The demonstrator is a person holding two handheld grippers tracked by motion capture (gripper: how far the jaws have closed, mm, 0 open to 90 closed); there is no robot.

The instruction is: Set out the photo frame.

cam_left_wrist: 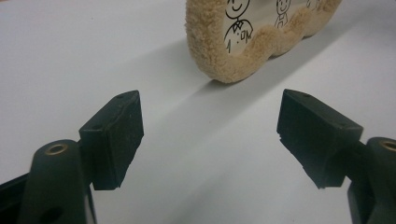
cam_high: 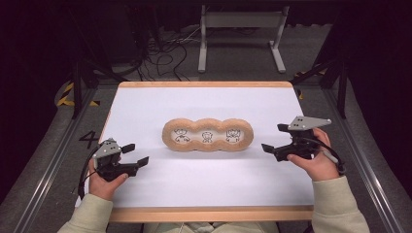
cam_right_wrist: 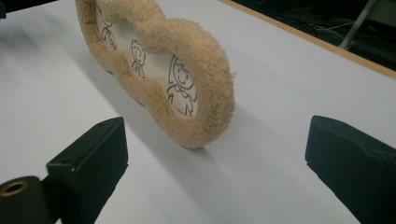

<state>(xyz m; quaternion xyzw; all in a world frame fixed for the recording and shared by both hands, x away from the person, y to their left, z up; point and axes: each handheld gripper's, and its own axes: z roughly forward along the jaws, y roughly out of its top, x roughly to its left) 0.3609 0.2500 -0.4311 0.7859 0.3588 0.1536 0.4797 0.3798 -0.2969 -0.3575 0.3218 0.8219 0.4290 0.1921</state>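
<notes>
White table (cam_high: pixel 145 104) bears a fuzzy frame (cam_high: pixel 208 135); gripper views reveal its cartoon figures, both grippers spread.

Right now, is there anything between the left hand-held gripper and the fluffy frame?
No: the high view shows bare white table between left hand-held gripper and fluffy frame.

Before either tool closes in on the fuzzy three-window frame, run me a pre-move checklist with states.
1. Left tool open: ok, jaws spread wide.
2. Right tool open: ok, jaws spread wide.
3. Fuzzy frame free of both tools: ok, gaps on each side.
4. Frame ahead of each tool: ok, its ends face both gripper views.
5. White table surface between tools and frame unobstructed: ok.
6. Frame standing steadily: cannot tell.
</notes>
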